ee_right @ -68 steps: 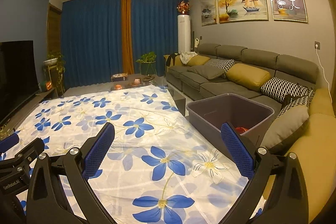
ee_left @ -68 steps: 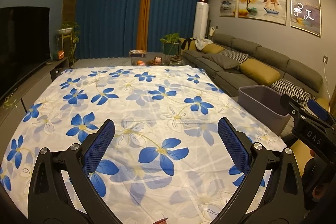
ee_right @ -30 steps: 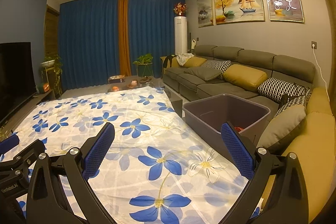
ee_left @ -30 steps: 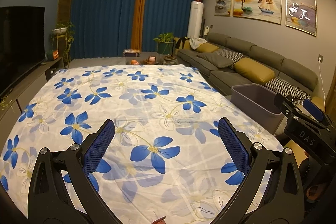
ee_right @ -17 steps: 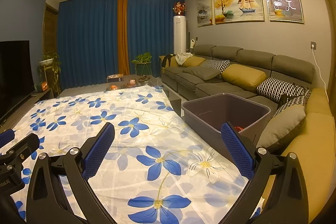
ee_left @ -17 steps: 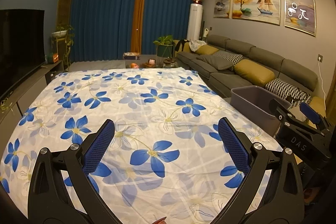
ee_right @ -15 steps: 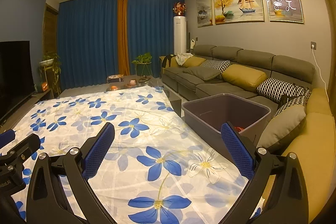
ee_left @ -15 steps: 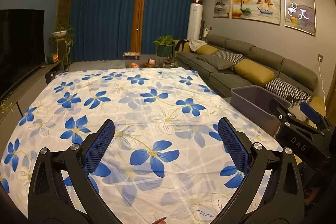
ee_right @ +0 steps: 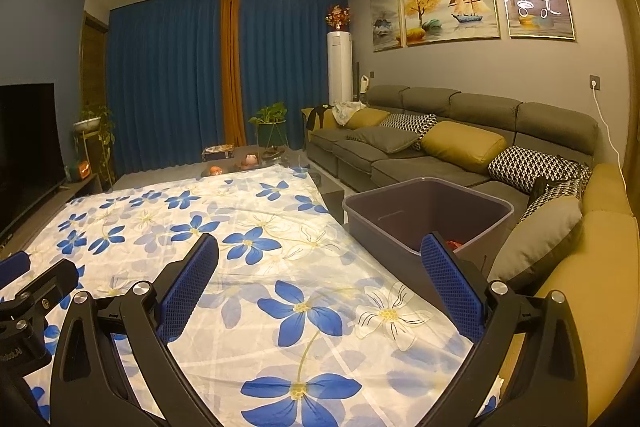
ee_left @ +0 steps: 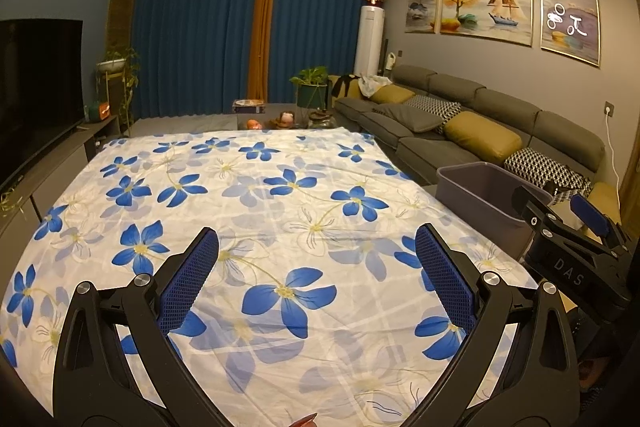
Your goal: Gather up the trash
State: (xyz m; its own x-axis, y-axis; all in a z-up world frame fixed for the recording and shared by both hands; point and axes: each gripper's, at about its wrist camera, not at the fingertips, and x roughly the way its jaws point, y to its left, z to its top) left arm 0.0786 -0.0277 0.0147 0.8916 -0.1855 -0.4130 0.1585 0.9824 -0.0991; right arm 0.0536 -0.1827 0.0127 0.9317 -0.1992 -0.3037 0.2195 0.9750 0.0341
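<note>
left hand-held gripper (ee_left: pixel 316 279): released, jaws wide apart, nothing btwn the blue pads; hangs over the near part of the cloth.
right hand-held gripper (ee_right: pixel 320 279): released too, jaws spread, empty; over the cloth's right edge, w/ its right finger in front of the bin's near corner.
each other: right hand-held gripper shows at right edge of left wrist view, "DAS" on its black body; left one shows at lower left of right wrist view.
desk: covered by a floral cloth (ee_left: pixel 256 219), white w/ blue flowers, lying flat w/ a few creases; no loose items seen on it.
bin (ee_right: pixel 496 211): grey plastic tub, open top, just beside the desk's right edge, btwn desk and sofa.
trash (ee_right: pixel 454 245): a small red/orange bit down inside the bin, near its front wall, mostly hidden by the right finger; can't tell what it is.
sofa (ee_right: pixel 460 147): long grey sectional along right wall, mustard and black-white patterned cushions on it.
far end: low table past the desk w/ small items, potted plant (ee_left: pixel 314 83) nr the curtains.
curtains (ee_left: pixel 200 39): dark blue, shut, one orange strip in the middle.
TV (ee_left: pixel 36 75): black screen on left, off.
wall: three framed paintings (ee_right: pixel 448 7) above the sofa.
bottom edge, left wrist view: tiny reddish tip btwn the jaws, too small to tell.
</note>
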